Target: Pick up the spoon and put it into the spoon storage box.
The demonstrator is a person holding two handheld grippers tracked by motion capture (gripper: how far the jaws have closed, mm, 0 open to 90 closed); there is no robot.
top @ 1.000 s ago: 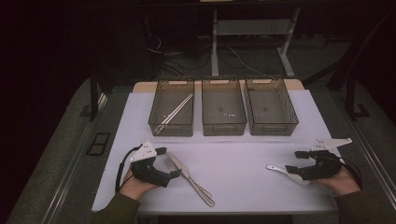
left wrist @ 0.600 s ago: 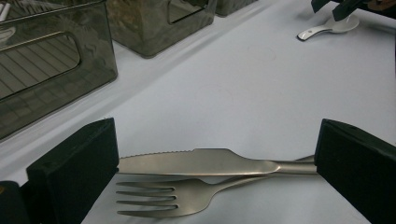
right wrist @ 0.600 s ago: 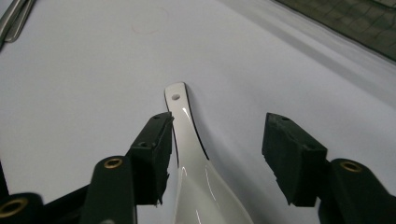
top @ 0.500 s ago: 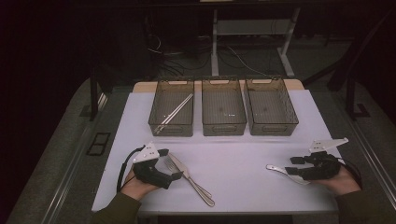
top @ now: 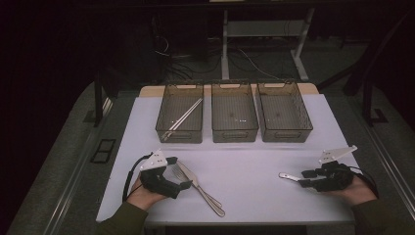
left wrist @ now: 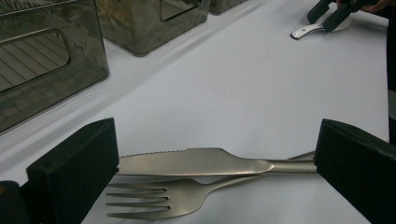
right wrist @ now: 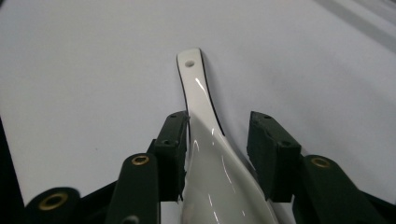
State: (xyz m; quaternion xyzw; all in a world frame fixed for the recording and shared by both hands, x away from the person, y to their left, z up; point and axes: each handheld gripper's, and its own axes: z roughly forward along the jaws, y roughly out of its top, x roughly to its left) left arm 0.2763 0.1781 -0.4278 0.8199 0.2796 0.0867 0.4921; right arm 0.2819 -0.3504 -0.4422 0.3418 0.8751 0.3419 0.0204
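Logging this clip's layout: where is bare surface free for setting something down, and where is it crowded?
Free: the white table cover between the metal knife and the white ceramic spoon, below the three smoky plastic bins. Crowded: front left, where the left gripper, open, straddles knife and steel fork.

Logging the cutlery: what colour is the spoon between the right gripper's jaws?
Glossy white spoon with a thin dark edge; clearest in the right gripper view.

High view overlooks white table (top: 254,171), tool cameras skim it close
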